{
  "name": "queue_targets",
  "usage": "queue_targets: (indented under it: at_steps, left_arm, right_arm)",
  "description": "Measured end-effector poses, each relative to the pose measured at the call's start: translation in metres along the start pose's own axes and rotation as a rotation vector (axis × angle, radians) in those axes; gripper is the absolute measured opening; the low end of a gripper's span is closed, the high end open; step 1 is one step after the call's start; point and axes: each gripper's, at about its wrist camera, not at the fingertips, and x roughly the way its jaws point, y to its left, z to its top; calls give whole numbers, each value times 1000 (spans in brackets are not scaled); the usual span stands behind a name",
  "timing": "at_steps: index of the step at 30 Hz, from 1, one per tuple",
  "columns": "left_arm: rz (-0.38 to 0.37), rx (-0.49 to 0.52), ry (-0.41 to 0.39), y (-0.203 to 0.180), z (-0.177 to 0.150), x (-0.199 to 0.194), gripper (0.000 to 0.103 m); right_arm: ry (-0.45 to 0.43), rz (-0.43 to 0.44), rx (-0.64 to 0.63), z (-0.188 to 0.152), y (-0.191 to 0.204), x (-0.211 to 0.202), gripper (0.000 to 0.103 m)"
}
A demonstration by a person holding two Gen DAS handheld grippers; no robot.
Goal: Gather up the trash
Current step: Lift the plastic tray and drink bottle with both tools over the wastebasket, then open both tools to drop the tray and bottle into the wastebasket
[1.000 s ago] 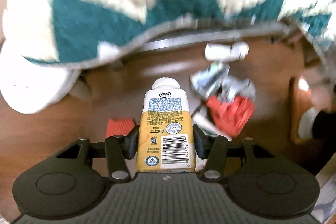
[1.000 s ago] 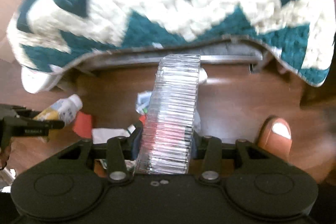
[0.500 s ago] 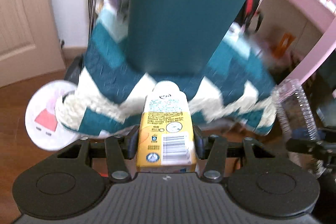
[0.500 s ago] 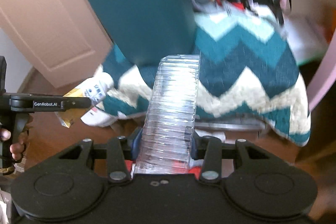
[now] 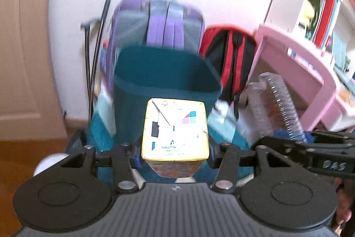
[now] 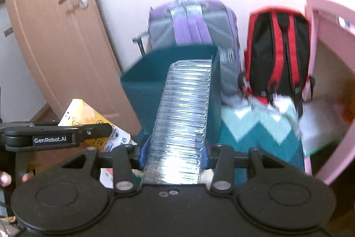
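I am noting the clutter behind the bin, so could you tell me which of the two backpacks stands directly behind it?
The purple and grey backpack, rising straight behind the teal bin; the red and black backpack stands off to its right.

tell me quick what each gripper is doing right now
left gripper: closed on the yellow carton.
right gripper: closed on the clear plastic bottle.

We see the teal bin's [image 5: 165,81] mouth open ahead, nothing over it. Behind it crowd a purple backpack [image 5: 164,21] and a red backpack [image 6: 277,52]; pink furniture [image 5: 295,63] walls the right.
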Motion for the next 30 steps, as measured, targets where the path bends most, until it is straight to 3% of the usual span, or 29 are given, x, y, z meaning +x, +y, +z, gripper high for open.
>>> queue_targets:
  at_steps: [8,15,23,30]
  left_arm:
    - [42,32,-117,-16,87,-1,50]
    - [92,45,-116,-8,128,42,50]
    - [131,35,-33,15,136,115,50]
    - [143,36,57,33,118,171,50]
  right_arm:
    - [-45,-14,-40,69,11,27,43]
    - [-49,-37,-68,103,11,75,43]
    - [9,-32,-58,115,4,147,43]
    - [88,-29,-70,102,1,193,43]
